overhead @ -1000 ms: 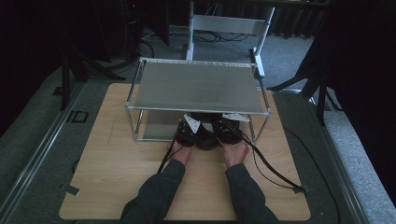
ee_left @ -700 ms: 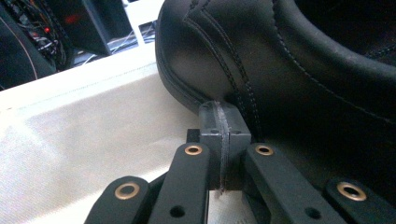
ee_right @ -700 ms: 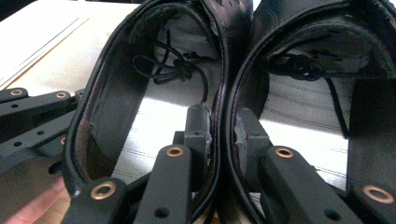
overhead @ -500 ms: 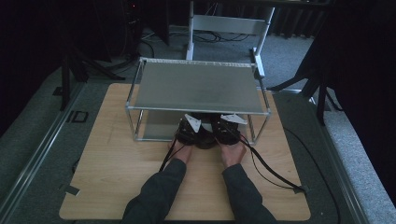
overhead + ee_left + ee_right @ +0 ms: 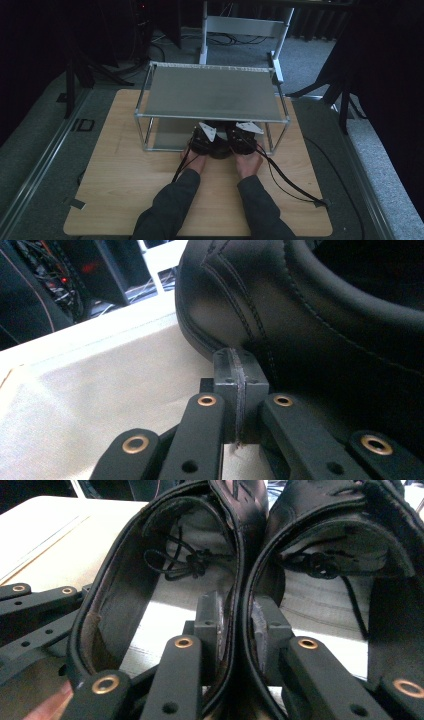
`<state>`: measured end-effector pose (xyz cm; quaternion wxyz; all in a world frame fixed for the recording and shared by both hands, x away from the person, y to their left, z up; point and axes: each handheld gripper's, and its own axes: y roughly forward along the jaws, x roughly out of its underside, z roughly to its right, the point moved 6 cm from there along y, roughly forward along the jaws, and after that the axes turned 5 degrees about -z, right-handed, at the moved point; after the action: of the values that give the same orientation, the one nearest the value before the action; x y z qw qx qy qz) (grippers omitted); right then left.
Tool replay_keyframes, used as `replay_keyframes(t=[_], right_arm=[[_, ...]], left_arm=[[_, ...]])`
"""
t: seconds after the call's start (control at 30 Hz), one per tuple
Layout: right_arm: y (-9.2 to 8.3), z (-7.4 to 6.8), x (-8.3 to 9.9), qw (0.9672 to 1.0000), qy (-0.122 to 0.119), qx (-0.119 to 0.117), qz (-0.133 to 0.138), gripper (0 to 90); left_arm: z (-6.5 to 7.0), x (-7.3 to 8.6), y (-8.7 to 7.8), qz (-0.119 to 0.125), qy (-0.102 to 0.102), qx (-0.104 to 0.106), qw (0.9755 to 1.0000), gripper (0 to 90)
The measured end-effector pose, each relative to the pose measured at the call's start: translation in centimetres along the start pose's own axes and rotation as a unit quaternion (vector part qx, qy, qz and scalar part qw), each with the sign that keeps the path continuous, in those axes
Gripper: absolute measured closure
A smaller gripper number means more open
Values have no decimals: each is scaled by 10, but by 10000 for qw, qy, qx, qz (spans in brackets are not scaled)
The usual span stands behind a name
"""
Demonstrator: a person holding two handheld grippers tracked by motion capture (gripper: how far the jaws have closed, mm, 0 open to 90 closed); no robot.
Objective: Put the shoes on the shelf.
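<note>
Black leather shoes (image 5: 240,540) sit side by side under the metal shelf (image 5: 212,92) | right gripper (image 5: 235,630) fingers pinch both inner heel walls together | left gripper (image 5: 236,390) closed empty, just beside the left shoe's heel | heels face the hands, toes point away

The person is wearing dark grey long sleeves (image 5: 172,205) that are bunching into folds just short of the wrists. Each gripper is showing a black body with a pale grey three-cornered plate (image 5: 207,132) on top. A thin black cable (image 5: 292,182) is trailing from the right gripper (image 5: 235,625) toward the near right corner of the surface (image 5: 120,180). The left gripper (image 5: 236,390) is showing flat black link arms with brass-ringed rivet holes and grey blocky pads.
</note>
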<state>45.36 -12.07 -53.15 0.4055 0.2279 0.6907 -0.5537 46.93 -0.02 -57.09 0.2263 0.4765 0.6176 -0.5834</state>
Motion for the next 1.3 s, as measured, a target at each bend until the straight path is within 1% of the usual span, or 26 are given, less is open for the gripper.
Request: replay_keyframes(t=[0.1,0.17,0.2,0.23,0.33,0.37,0.43,0.47,0.5,0.57,0.63,0.7,0.73,0.77,0.8,0.83,0.9,0.97,1.03,1.1,1.13,1.17,1.2,1.23,1.27,1.3], right_arm=[[2,1,-2,9999,-78,16,123,695],[3,-1,-4,9993,-91,-23,372,644],[4,-1,-6,9985,-124,-77,521,584],[5,-1,-7,9982,-191,-82,558,578],[5,-1,-6,9979,-219,-119,591,577],[4,0,-7,9978,-195,-175,607,557],[4,1,-7,9979,-200,-166,601,535],[3,0,-7,9976,-176,-281,600,416],[1,-1,-8,9971,-136,-496,568,414],[0,0,-8,9972,-142,-485,559,412],[-3,3,-8,9966,-114,-561,598,403],[-6,5,-8,9968,-121,-547,566,385],[-10,6,-9,9968,-179,-554,552,384],[-10,6,-9,9968,-179,-554,552,384],[-18,4,-12,9949,-330,-573,755,402],[-18,4,-12,9949,-330,-573,755,402],[-28,1,-16,9921,-412,-807,872,384],[-30,2,-16,9926,-435,-769,830,374],[-35,5,-12,9929,-556,-674,801,369],[-48,15,-5,9926,-479,-596,946,363],[-48,15,-5,9926,-479,-596,946,363],[-48,15,-5,9926,-479,-596,946,363],[-57,27,-1,9937,-445,-464,922,325],[-58,30,0,9944,-425,-417,873,313],[-58,30,0,9944,-425,-417,873,313],[-61,35,7,9951,-439,-257,846,278]], left_arm=[[0,4,4,-157,-56,22,9999,899],[-2,9,8,-347,-164,95,9992,898],[-2,11,9,-313,-174,130,9993,897],[-2,11,9,-313,-178,149,9992,897],[-2,10,9,-329,-181,154,9992,896],[-2,10,10,-341,-199,156,9991,896],[-2,10,10,-349,-192,169,9991,895],[-3,10,9,-359,-210,174,9990,886],[-4,10,9,-364,-231,182,9989,852],[-6,11,9,-423,-290,247,9984,839],[-10,12,9,-451,-258,308,9982,809],[-12,13,7,-477,-340,358,9976,774],[-12,13,6,-481,-435,377,9972,744],[-13,14,5,-474,-445,423,9970,744],[-14,14,4,-448,-477,452,9968,714],[-15,15,3,-435,-498,473,9967,714],[-16,15,1,-473,-568,534,9958,658],[-16,17,-7,-532,-681,663,9941,638],[-16,18,-15,-478,-762,794,9928,602],[-16,20,-24,-462,-820,939,9911,548],[-15,21,-29,-450,-852,1044,9899,548],[-15,21,-29,-450,-852,1044,9899,534],[-13,25,-40,-428,-837,1202,9883,502],[-10,26,-46,-404,-823,1319,9870,480],[-8,28,-51,-382,-747,1369,9870,480],[-6,29,-55,-368,-685,1408,9870,451]])
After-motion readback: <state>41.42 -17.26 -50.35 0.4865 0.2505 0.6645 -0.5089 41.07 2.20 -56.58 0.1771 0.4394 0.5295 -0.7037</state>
